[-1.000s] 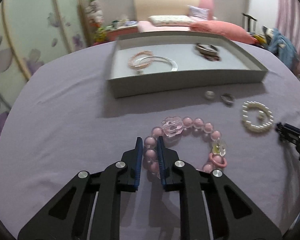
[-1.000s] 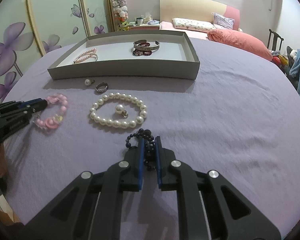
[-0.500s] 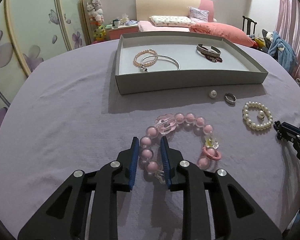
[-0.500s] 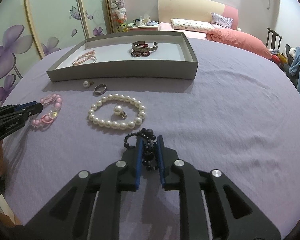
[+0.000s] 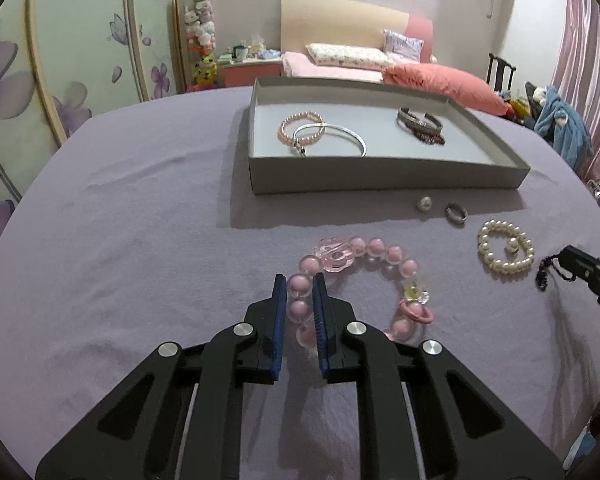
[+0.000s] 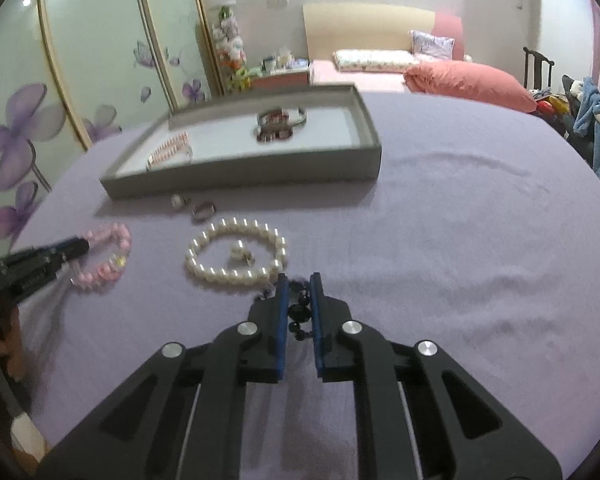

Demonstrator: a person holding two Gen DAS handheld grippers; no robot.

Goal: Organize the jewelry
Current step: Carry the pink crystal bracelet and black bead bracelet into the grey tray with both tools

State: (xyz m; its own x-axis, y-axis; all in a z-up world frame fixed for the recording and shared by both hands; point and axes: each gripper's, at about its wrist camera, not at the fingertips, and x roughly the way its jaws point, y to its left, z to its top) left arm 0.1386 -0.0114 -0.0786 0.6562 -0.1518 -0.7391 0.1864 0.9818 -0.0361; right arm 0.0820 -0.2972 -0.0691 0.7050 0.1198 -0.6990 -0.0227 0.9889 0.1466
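While both tongs are engaged, neither item has reached the grey tray (image 5: 380, 174), taken here as the landmark. Left tongs (image 5: 300, 286), whose jaws have just been closing, are clamped on two beads of the pink bead bracelet (image 5: 374, 248), which lies on the purple-covered table (image 5: 120, 240) in front of the tray's near wall. Right tongs (image 6: 299, 286) are clenched on the dark bead bracelet (image 6: 300, 310), in front of the tray and beyond its right-hand half, just beside the white pearl bracelet (image 6: 236, 250). A loose pearl (image 5: 425, 203) and a ring (image 5: 456, 213) rest close to the tray's near wall. Judgement: both strands look light and limp; each will sag and swing from a single gripped point. The pink beads appear glossy and round, hence liable to slip between flat pads; the clear flower charm (image 5: 334, 254) may be fragile. Gripping squarely across one bead, away from the charm, seems soundest.
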